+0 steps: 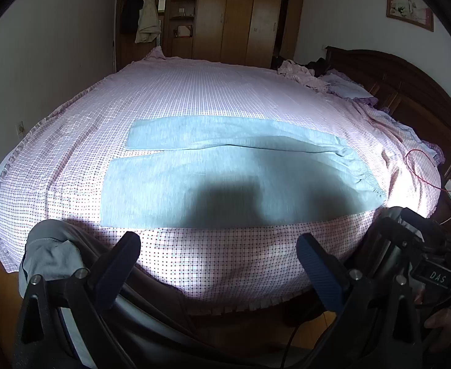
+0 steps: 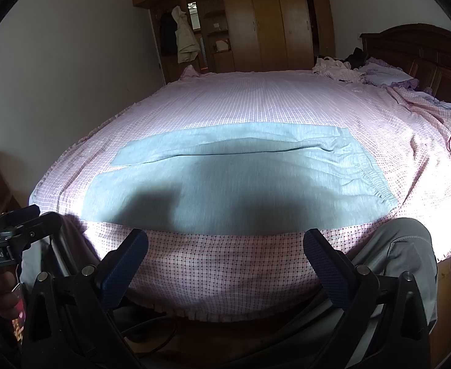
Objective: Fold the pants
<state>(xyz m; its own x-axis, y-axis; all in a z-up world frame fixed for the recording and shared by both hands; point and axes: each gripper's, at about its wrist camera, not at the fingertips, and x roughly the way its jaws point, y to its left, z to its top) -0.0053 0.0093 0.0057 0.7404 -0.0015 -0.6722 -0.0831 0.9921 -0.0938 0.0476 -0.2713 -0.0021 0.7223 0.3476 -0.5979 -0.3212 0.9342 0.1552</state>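
Note:
Light blue pants lie flat on the bed, both legs pointing left and the elastic waistband at the right. They also show in the right wrist view, waistband at the right. My left gripper is open and empty, held over the bed's near edge, short of the pants. My right gripper is open and empty, likewise in front of the pants' near edge. The right gripper's body shows at the right of the left wrist view. The left gripper's body shows at the left of the right wrist view.
The bed has a pink checked sheet. Crumpled clothes and pillows lie near the dark wooden headboard at the right. A red cord lies at the bed's right side. A wardrobe stands behind the bed.

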